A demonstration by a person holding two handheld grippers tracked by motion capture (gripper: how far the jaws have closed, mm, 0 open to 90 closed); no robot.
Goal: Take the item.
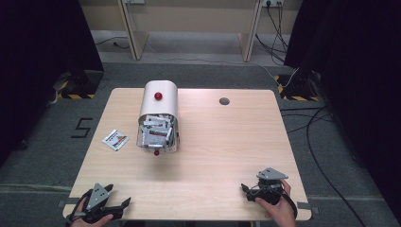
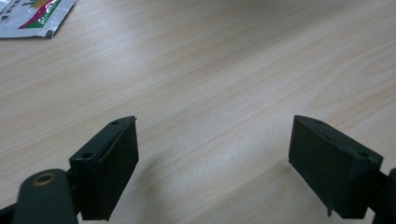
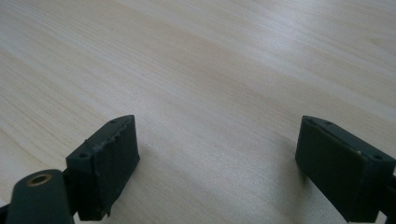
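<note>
Two pairs of black jaws stand wide apart with nothing between them but bare wood grain. In the left gripper view, the left gripper (image 2: 212, 163) has its jaws spread over the table (image 2: 224, 70), holding nothing, and a corner of a white, red and green sachet (image 2: 32, 16) lies flat on the wood well ahead of them. In the right gripper view, the right gripper (image 3: 217, 168) is spread just as far, empty, with plain tabletop beyond.

From the high view, the left gripper (image 1: 113, 208) sits at the table's near left corner, gripped by the person's left hand (image 1: 92, 217), and the right gripper (image 1: 250, 189) sits by the near edge toward the right corner, gripped by the right hand (image 1: 279, 208). Both are well apart from everything else on the table.

Farther in, toward the left edge, the loose sachet (image 1: 116, 139) lies flat. Just beside it, to its right, stands a white bin (image 1: 160, 118) with a rounded white lid and a red knob, its clear front packed with similar sachets. A small grey round disc (image 1: 224, 100) sits near the far edge.
</note>
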